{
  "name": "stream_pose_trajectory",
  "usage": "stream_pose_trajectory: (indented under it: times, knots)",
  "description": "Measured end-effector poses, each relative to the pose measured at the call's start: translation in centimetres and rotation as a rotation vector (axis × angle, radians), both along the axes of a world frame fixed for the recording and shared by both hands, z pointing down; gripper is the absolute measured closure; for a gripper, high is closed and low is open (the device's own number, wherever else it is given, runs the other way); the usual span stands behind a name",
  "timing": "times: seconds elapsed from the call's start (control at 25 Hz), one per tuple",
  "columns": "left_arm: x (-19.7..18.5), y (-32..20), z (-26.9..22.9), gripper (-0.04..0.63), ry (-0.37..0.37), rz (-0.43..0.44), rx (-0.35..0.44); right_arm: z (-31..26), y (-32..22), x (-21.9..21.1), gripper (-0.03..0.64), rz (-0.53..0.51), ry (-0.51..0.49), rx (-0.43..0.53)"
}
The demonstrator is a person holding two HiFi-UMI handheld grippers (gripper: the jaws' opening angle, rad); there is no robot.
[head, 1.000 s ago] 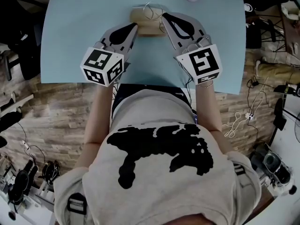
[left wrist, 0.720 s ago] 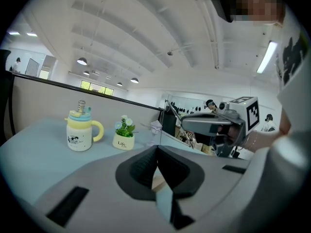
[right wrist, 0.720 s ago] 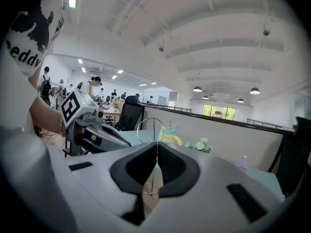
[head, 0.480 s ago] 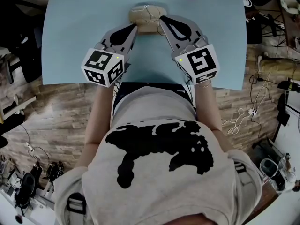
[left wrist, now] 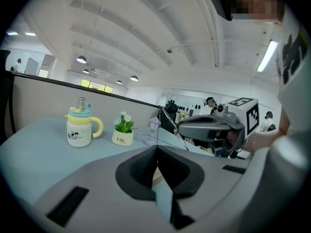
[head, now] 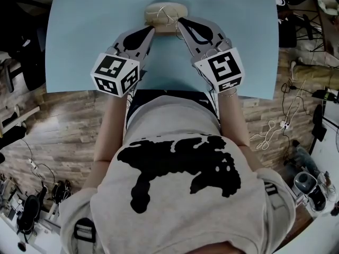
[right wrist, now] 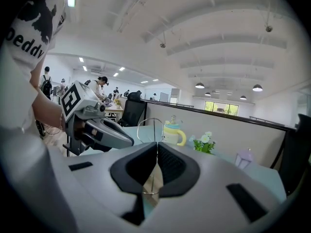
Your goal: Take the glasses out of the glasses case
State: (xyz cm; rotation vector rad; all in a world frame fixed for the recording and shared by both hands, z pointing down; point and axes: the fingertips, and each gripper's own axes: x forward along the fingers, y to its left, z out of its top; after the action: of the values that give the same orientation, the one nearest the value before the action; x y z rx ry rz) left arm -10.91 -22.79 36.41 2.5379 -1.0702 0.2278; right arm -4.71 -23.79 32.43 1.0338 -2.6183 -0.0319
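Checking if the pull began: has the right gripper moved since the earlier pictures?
Yes, slightly: in the head view the right gripper drifted left, away from the right edge of the table, toward the left gripper.

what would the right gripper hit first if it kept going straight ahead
Most likely the glasses case: the right gripper, shut on the glasses, points straight across it. Its height above the case is unclear.

Open-plan office, grey desk partition (right wrist: 243,130), black swivel chair (right wrist: 131,111), rows of ceiling lamps (right wrist: 199,85), people at distant desks (right wrist: 102,83), light-blue counter (head: 79,36).
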Motion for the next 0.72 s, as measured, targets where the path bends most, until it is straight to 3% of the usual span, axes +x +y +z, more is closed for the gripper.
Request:
stream_pose_trajectory:
  times: [0.72]
  knots:
    - [0.06,0.58,0.35,0.584,0.008,-0.013,-0.011,-0.13,0.50,-0.69,0.604,-0.038,-0.001,0.000]
